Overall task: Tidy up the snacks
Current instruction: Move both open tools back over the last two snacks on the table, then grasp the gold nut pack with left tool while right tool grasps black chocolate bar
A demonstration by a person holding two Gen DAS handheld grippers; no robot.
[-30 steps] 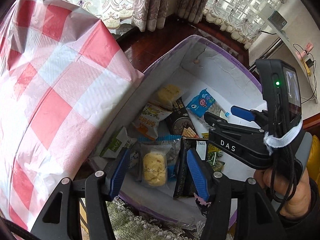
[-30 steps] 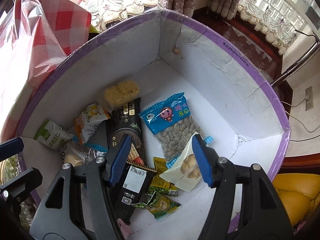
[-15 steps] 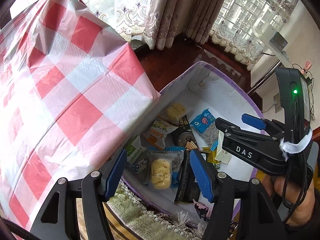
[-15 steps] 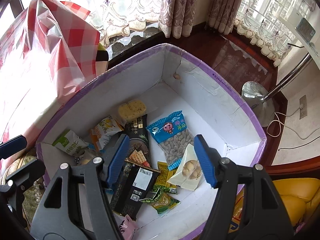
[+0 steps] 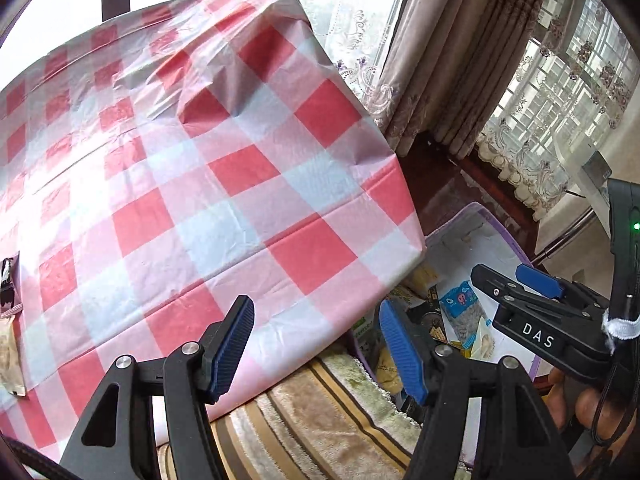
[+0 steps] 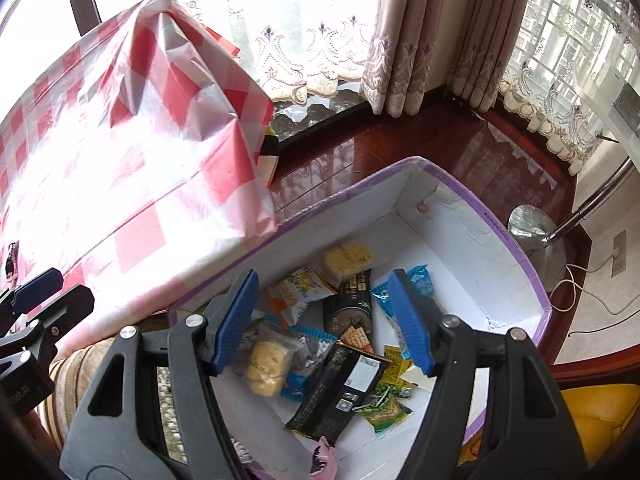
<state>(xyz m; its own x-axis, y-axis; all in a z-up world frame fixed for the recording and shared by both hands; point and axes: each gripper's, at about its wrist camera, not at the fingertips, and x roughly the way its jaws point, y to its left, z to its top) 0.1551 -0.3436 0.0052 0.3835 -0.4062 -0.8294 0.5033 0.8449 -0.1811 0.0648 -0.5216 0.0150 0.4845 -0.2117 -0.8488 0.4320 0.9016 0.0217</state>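
Note:
A white box with a purple rim (image 6: 516, 248) stands on the floor beside the table and holds several snack packets: a yellow cake (image 6: 347, 255), a black cracker pack (image 6: 352, 312), a blue nut bag (image 6: 418, 278) and a long black bar (image 6: 340, 392). My right gripper (image 6: 324, 322) is open and empty above the box. My left gripper (image 5: 316, 350) is open and empty, above the table's edge, with the box (image 5: 504, 236) to its right. The right gripper also shows in the left wrist view (image 5: 532, 304).
A red-and-white checked tablecloth (image 5: 180, 184) covers the table left of the box. Two snack packets (image 5: 10, 340) lie at its far left edge. A striped cushion (image 5: 312, 420) lies below. Curtains, a dark wood floor (image 6: 460, 152) and a yellow seat (image 6: 600, 416) surround the box.
Both grippers have risen and pulled back from the box. The left one has swung left toward the table, so the tablecloth fills its view. Both stay open.

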